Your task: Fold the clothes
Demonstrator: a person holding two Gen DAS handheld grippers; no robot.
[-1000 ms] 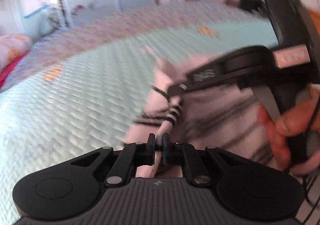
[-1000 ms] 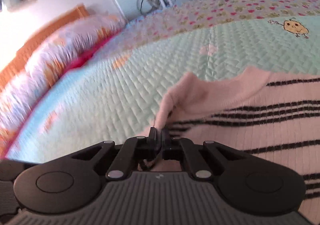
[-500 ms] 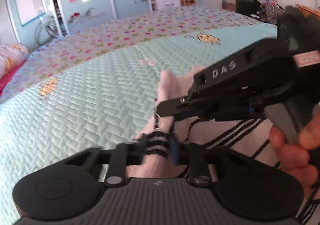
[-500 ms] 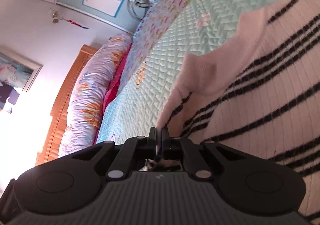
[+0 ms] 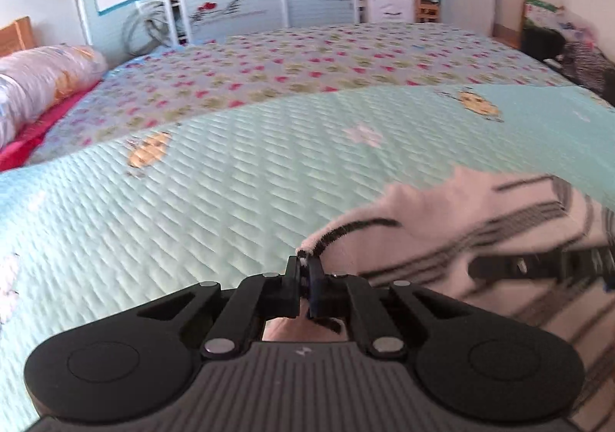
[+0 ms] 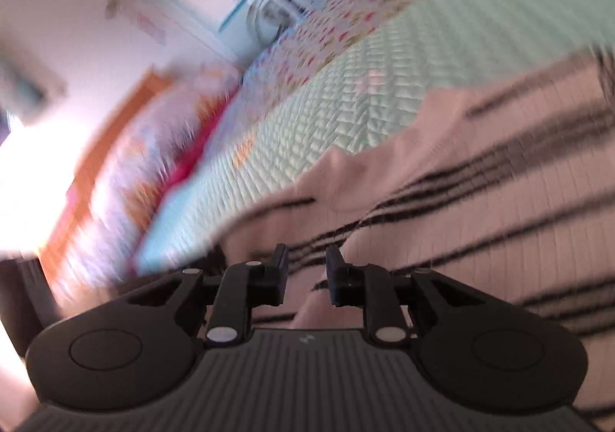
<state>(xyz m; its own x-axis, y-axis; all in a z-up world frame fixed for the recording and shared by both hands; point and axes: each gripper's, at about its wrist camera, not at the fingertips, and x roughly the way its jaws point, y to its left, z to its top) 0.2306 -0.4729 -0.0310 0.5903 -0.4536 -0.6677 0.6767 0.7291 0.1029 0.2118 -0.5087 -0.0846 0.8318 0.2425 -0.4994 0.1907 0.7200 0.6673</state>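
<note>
Left tool (image 5: 304, 270): jaws pinched together on a fold of fabric, body level, pointing straight ahead. Right tool (image 6: 306, 266): jaws parted with a clear gap, nothing clamped between the fingers (image 6: 335, 270), and its view is rolled hard to one side and motion-blurred. In the left wrist view the right tool shows as a blurred black finger at the right edge, just beside the left tool and low.
</note>
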